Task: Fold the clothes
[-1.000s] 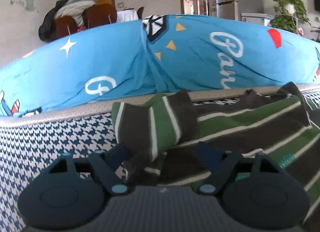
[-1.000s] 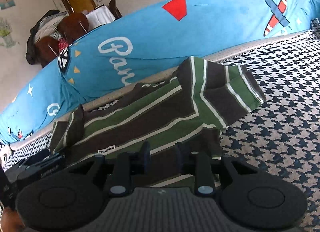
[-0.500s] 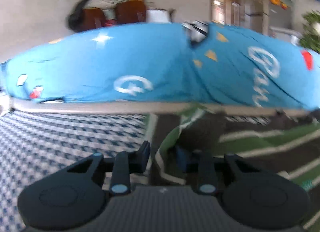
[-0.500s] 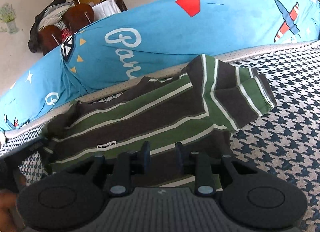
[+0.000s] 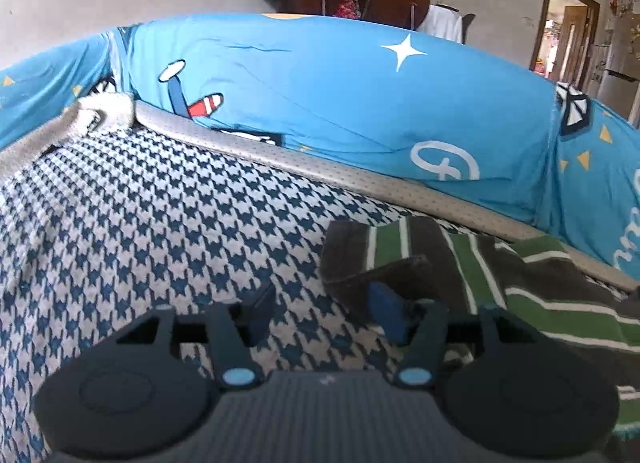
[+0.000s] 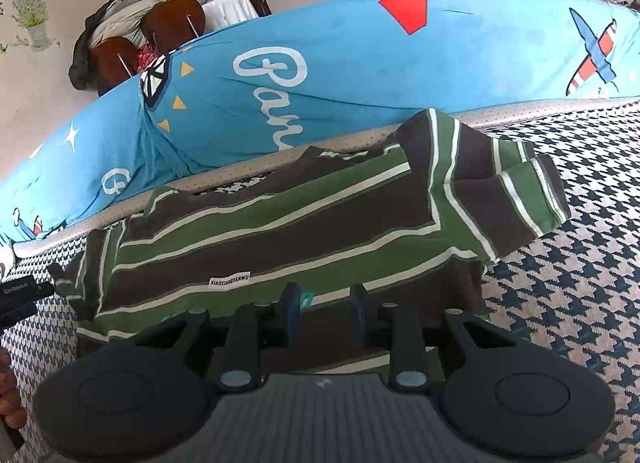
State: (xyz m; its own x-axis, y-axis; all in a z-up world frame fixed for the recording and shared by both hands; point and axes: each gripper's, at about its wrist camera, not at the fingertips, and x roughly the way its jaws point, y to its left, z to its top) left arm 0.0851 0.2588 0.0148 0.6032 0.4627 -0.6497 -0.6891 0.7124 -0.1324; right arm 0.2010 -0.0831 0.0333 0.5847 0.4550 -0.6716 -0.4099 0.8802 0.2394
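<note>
A green, brown and white striped shirt (image 6: 280,231) lies flat on the houndstooth cover (image 6: 560,303), front up, with its right sleeve (image 6: 500,191) spread out. In the left wrist view its left sleeve (image 5: 384,247) lies flat by my left gripper's right finger. The jaws of my left gripper (image 5: 324,313) are opening, with only the patterned cover between them. My right gripper (image 6: 325,307) hovers over the shirt's lower hem, jaws a narrow gap apart, and no fabric is visibly pinched. The left gripper (image 6: 20,299) also shows at the left edge of the right wrist view.
A bright blue printed quilt (image 5: 340,103) is heaped along the far side behind a grey edging band (image 5: 320,167). A whitish cloth (image 5: 100,111) lies at the far left corner. Brown chairs (image 6: 172,23) draped with coats stand beyond. A person's hand (image 6: 8,395) shows at lower left.
The left gripper closed on the folded-over left sleeve, drew it out to the left, then opened off it and swung left. The right gripper stayed over the hem.
</note>
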